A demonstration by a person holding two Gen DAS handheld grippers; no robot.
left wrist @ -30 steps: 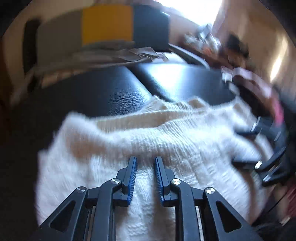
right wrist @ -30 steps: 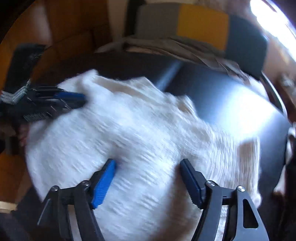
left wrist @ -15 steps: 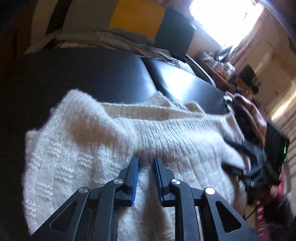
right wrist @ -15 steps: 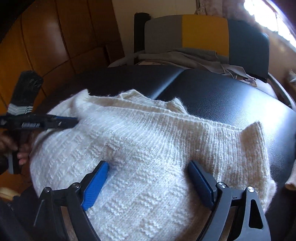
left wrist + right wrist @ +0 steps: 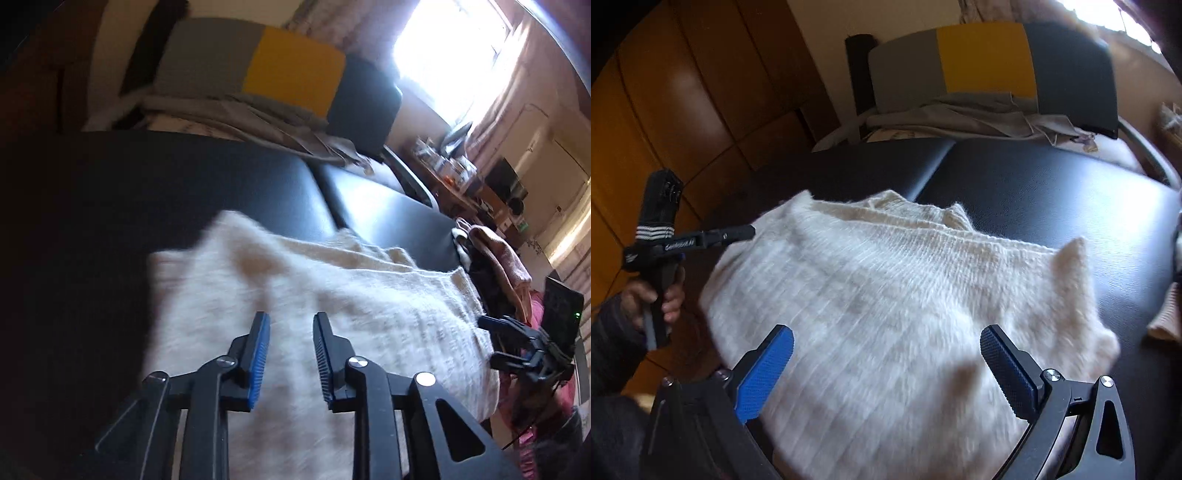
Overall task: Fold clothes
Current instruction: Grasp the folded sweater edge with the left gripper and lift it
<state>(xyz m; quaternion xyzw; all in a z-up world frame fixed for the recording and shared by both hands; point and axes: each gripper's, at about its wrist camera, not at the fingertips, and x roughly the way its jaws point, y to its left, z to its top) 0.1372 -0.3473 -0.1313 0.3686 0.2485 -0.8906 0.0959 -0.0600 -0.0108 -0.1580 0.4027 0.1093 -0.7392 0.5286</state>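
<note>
Warm room, wood-panelled wall [image 5: 683,110] at one side, bright window [image 5: 454,51] at the other. In the middle, a black padded surface [image 5: 1052,192], smooth and faintly glossy, split by one seam. Beyond its far edge, a chair back [image 5: 990,59] in grey, yellow and dark blocks, with crumpled grey cloth [image 5: 960,114] heaped on the seat. At the surface's right end, a pink garment [image 5: 498,258] draped over dark things, a cluttered desk further off.

Spread over the near half of the surface, a cream knitted sweater [image 5: 886,295], fuzzy and ribbed, rumpled at its far edge into small peaks.

Left gripper [image 5: 291,332] above the sweater's left part, blue-ribbed fingers [image 5: 258,354] a narrow gap apart, just been opening, nothing pinched between them, knit lying below. Seen from the right wrist as a black tool gripped by a hand [image 5: 661,295] in a dark sleeve, tip at the sweater's left edge.

Right gripper [image 5: 886,354] over the sweater's near middle, fingers [image 5: 764,369] spread wide, also just been opening, holding nothing, knit under the gap.
</note>
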